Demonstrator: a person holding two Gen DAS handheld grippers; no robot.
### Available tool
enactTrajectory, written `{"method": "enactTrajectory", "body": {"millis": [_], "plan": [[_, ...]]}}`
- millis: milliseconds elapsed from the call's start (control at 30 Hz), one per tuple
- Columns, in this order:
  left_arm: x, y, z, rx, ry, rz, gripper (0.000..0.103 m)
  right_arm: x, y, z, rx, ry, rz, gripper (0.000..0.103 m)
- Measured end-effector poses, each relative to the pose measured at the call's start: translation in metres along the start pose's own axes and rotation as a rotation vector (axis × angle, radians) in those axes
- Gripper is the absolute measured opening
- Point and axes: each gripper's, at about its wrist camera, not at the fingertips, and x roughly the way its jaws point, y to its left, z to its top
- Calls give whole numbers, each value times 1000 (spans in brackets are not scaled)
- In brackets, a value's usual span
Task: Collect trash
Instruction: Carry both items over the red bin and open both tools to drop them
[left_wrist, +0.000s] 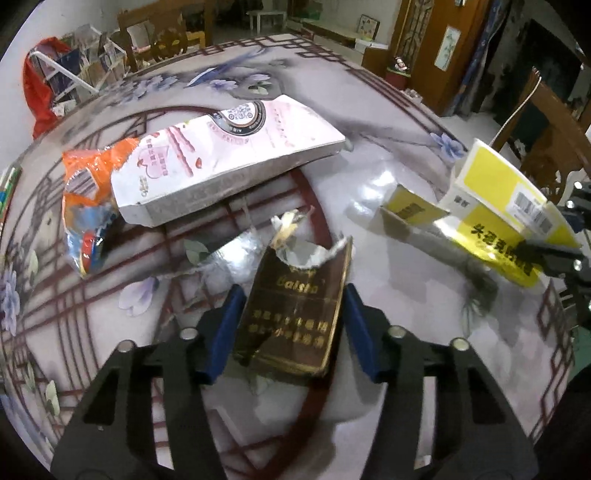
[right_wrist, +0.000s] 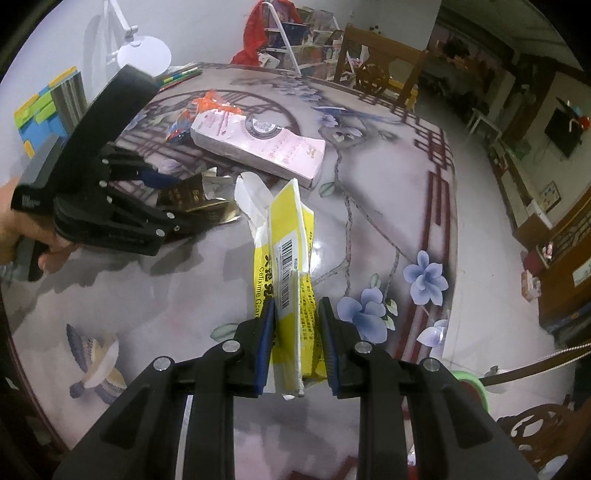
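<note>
My left gripper (left_wrist: 293, 295) is shut on a torn dark brown and gold cigarette pack (left_wrist: 295, 314), with foil sticking out of its top. The pack also shows in the right wrist view (right_wrist: 192, 199). My right gripper (right_wrist: 295, 314) is shut on a yellow and white medicine box (right_wrist: 291, 266), held on edge just above the table; it appears at the right of the left wrist view (left_wrist: 506, 199). A long pink and white carton (left_wrist: 229, 158) and an orange snack wrapper (left_wrist: 85, 203) lie on the round floral table (left_wrist: 369, 229).
A shelf with a red cloth (left_wrist: 40, 92) stands behind the table. A wooden chair (right_wrist: 373, 74) stands at the far edge. Coloured blocks (right_wrist: 40, 110) and a white lamp (right_wrist: 144, 51) are at the left. A green roll (right_wrist: 472, 384) lies off the table edge.
</note>
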Motion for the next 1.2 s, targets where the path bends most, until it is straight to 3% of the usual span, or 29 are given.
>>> {"method": "enactTrajectory", "body": {"millis": [567,800,1200], "plan": [[-59,-5,-21,-11,-79,-38,47,-36,0,-7,63,-56,-26,23],[-81,-38,-10,30,-118,-89,47,-67,-12,-31,157,-88,-49,23],[-78,-125,12,132,-127,-213,47,-114,-89,-86,383,-147,-141,23]]}}
